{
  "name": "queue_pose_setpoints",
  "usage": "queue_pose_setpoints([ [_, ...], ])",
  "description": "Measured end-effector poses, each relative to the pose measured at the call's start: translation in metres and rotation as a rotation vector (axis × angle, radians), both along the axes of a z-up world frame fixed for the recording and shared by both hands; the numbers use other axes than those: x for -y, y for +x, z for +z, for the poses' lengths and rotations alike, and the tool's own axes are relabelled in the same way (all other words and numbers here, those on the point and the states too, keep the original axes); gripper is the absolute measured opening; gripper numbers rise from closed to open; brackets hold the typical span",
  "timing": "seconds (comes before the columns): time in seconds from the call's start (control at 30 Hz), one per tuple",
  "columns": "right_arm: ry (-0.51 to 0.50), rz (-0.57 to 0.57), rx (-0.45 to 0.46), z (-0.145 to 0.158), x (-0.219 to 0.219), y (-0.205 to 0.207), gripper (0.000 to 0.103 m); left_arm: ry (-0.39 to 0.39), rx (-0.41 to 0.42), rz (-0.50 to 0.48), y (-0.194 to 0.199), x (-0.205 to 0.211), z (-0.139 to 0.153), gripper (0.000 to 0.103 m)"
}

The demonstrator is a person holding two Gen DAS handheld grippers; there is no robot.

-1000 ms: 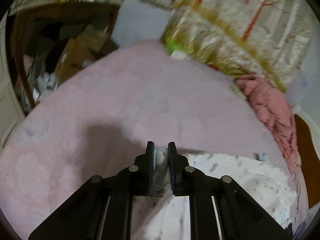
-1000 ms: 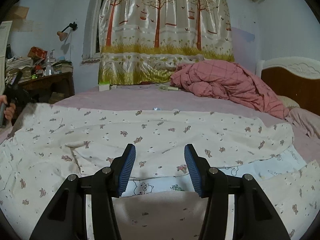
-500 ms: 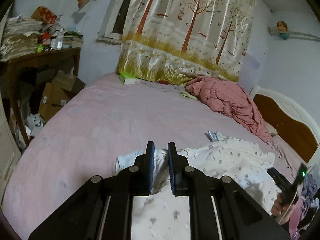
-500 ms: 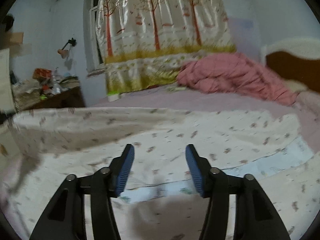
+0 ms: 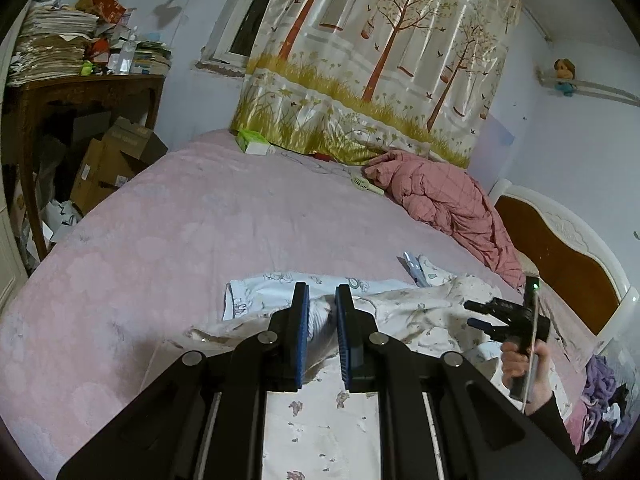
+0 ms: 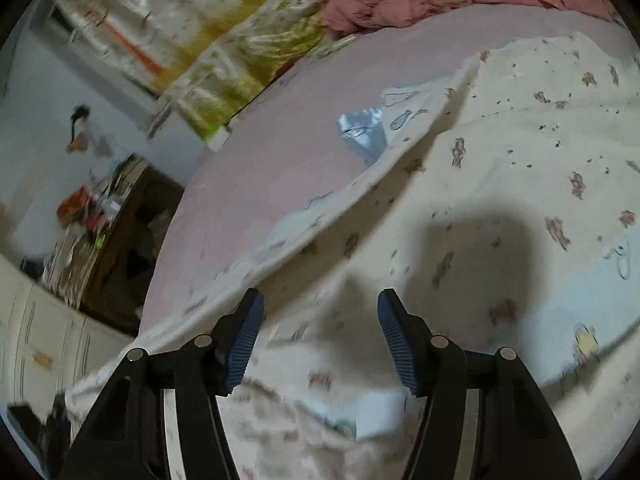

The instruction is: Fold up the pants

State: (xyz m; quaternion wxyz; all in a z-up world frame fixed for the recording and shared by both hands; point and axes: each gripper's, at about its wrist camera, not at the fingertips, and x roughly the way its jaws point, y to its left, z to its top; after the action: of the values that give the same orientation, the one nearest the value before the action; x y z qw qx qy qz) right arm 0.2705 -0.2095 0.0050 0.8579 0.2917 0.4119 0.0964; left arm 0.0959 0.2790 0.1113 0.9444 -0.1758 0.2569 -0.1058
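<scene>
1. Pants [image 5: 404,312] spread on the pink bed [image 5: 168,232], cream with small printed figures and a pale blue lining showing along the far edge; partly doubled over, so probably mid-fold.
2. Left gripper [image 5: 321,312] clamped narrow on a bunched edge of the pants, white cloth visibly pinched between the blue pads; held above the bed, likely to carry that edge across without letting the layers slip apart.
3. Right gripper [image 6: 320,332] fingers set wide, having just been opening, nothing between the pads; printed cloth only lying underneath.
4. Same right gripper seen from the left wrist view at the right, gripped in a hand [image 5: 524,364] over the far end of the garment; probably lining up for a fresh hold there.
5. Right wrist view tilted and blurred, so exact spot over the cloth hard to tell.
6. Pink quilt [image 5: 444,204] heaped by the headboard [image 5: 568,256], well apart from the pants, leaving room to fold.
7. Risk, as a judgement: thin loose cloth apt to sag and wrinkle if one end lifts while the other lies free.
</scene>
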Motion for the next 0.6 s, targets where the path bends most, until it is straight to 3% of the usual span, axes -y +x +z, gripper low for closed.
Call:
queue_pose_setpoints([
  [0.17,0.082,-0.052,0.054,-0.002,0.013,0.020,0.062,0.024,-0.001,-0.004,-0.002,0.000,-0.005,0.012],
  [0.33,0.022,-0.034,0.001,-0.009,0.002,0.051,0.061,0.015,-0.003,-0.005,-0.002,-0.002,-0.007,0.012],
  [0.43,-0.019,-0.044,-0.007,-0.014,-0.003,0.064,0.028,0.021,-0.008,-0.006,-0.002,-0.002,-0.008,0.012],
  [0.47,-0.061,-0.038,-0.012,-0.015,-0.006,0.067,0.009,0.024,-0.011,-0.010,-0.002,-0.001,-0.008,0.012],
  [0.6,-0.148,-0.023,0.074,-0.006,-0.011,0.050,0.003,0.092,0.016,-0.002,-0.011,0.006,-0.005,0.012],
])
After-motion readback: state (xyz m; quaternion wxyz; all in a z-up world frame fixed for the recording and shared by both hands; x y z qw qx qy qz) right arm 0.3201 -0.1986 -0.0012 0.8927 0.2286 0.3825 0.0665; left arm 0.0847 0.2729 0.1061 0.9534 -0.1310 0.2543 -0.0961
